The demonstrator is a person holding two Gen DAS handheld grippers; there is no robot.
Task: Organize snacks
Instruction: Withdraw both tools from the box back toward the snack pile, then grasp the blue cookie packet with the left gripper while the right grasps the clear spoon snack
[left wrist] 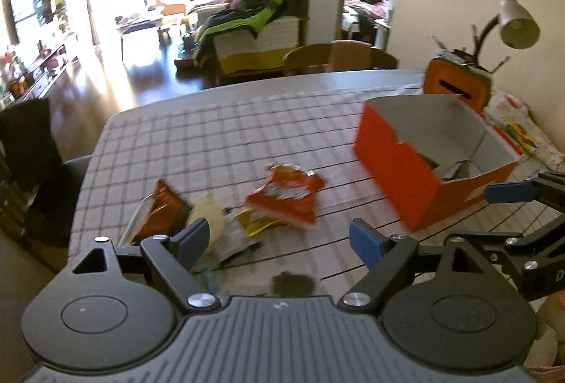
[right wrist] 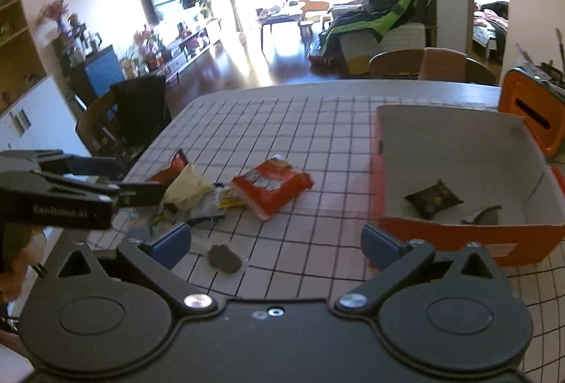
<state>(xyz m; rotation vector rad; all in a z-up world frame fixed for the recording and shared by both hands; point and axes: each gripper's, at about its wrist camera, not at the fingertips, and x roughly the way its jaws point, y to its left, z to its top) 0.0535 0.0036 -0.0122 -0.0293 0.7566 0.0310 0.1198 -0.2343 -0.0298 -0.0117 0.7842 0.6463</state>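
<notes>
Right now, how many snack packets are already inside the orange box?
2: a dark packet mid-floor of the orange box, and a grey one against its near wall. Others could hide behind that wall.

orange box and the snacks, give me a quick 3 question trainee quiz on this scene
1. True or false: the orange box already has a dark packet inside it.
2. Which lies nearest the box on the table? A) the red-orange snack bag B) the pale wrapper C) the small grey packet
3. Is either tool, left tool or right tool, holding anything?

Key
1. True.
2. A.
3. No; both tools have open jaws with nothing between them.
</notes>
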